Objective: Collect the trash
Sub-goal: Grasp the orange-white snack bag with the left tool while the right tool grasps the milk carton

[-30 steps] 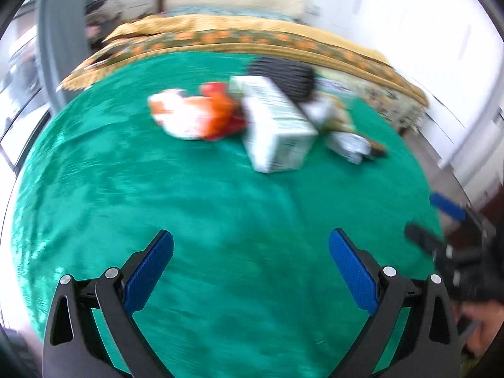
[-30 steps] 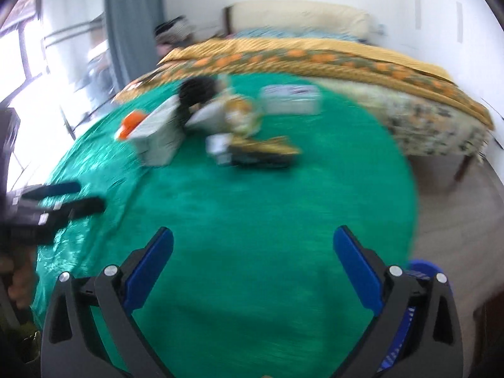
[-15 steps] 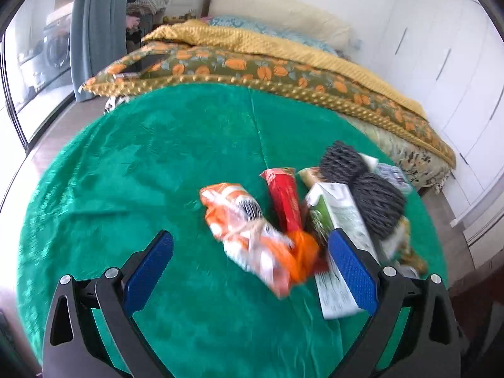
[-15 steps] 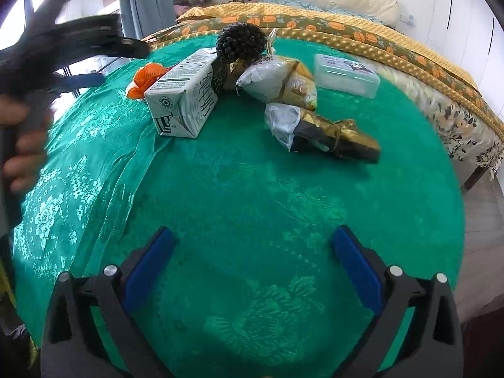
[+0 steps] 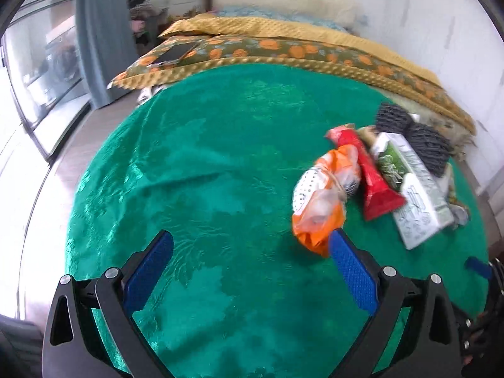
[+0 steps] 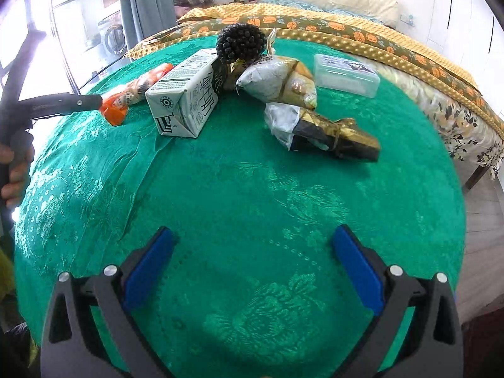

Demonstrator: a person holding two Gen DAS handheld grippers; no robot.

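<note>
Left gripper (image 5: 249,264) jaws spread wide, empty, right finger just beside the orange bag (image 5: 324,198) left of the carton (image 6: 186,97), positioned for pickup. Right gripper (image 6: 252,261) wide, empty, well short of carton.

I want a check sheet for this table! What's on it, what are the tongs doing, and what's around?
Surface: round table under green patterned cloth, wrinkled at left.
Job's things: orange plastic bag, red wrapper, white-green carton, black foam nets, silver-gold wrappers.
Clutter: clear lidded box.
Grippers: left tongs open beside the orange bag; right tongs open, empty.
Cables: nothing seen.
Surroundings: bed with orange-flowered blanket, grey curtain.
</note>
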